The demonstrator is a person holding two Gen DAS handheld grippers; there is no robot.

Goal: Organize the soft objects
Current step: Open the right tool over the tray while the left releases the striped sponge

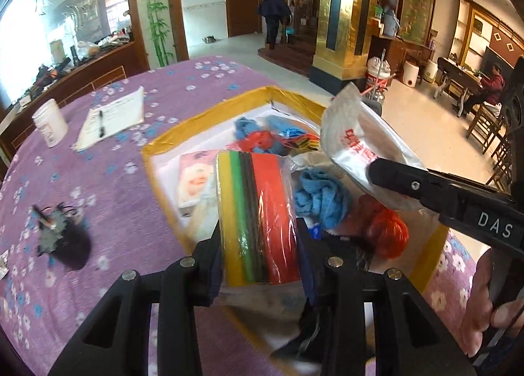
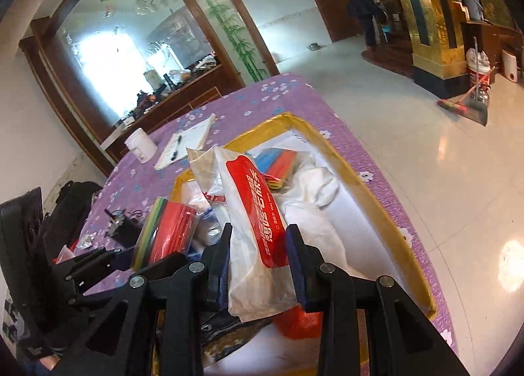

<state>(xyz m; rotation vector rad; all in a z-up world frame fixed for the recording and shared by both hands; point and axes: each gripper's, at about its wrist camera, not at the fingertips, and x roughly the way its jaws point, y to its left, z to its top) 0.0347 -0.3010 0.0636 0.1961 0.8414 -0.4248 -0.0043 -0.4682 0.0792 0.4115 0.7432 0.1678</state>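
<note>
So both tongs have something clamped right now. The left tongs [image 1: 258, 245] are closed on a clear-wrapped pack of coloured sheets [image 1: 258, 212], with yellow, green, dark and red-orange layers showing, and the pack stands up between the pads over the near end of the yellow-rimmed box [image 1: 157, 143]. The right tongs [image 2: 258, 245] are squeezing a white wet-wipes pouch [image 2: 252, 222] with a big red label, which sticks up out of the grip at a tilt, also above the box. In the left view the same pouch [image 1: 353, 146] shows as a silvery bag pinched by the black finger coming in from the right, with a hand [image 1: 484, 304] on that tool's handle at the lower right edge.

Inside the box there's a jumble: a blue knitted cloth [image 1: 321, 199], an orange-red bundle [image 1: 389, 231], more blue and red bits at the far end, and some crumpled white fabric [image 2: 314, 189] along the right side. The box sits on a worktop covered by a purple flowered cloth [image 1: 98, 179]. Off to the left on that cloth are a white tub [image 1: 50, 127], a notepad [image 1: 111, 120] with a pen [image 1: 101, 123] on it, and a small dark gadget [image 1: 62, 238], blurry, can't tell what it is.
</note>
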